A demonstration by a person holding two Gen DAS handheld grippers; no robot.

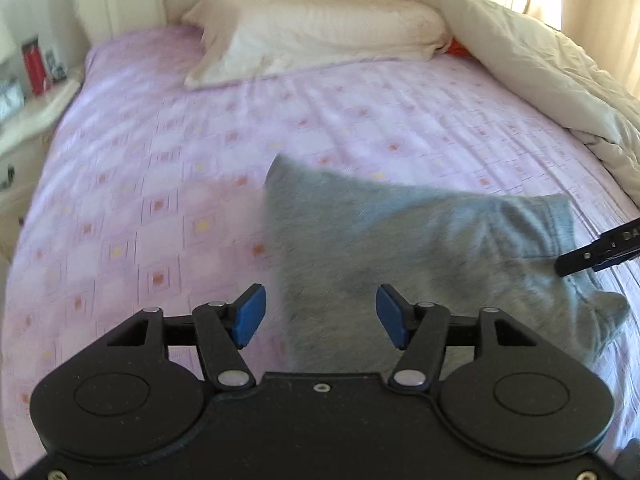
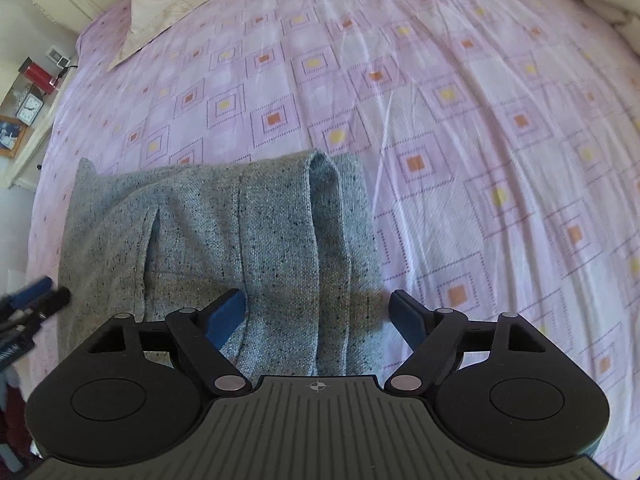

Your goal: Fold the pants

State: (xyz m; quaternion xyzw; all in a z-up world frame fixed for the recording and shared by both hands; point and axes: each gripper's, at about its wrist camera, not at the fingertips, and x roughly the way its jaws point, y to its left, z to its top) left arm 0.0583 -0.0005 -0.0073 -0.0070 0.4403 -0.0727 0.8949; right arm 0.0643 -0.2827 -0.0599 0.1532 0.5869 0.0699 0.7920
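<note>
Pants (image 2: 224,240) lie folded on the bedsheet (image 2: 460,128); my left gripper (image 1: 320,316) and right gripper (image 2: 318,314) hover spread, empty. A careless snag could undo the layers.

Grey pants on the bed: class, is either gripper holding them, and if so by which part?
Nothing is held. The left gripper and right gripper are both open above the folded grey pants.

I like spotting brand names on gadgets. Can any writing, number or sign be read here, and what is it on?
"DA": white letters on the right gripper, cut off by the picture's edge.
A crosshair sign, no words: on the right gripper's body.
Clock face on the nightstand: numbers too small to read.
Red can: no readable label.
Grey pants: no writing visible.
</note>
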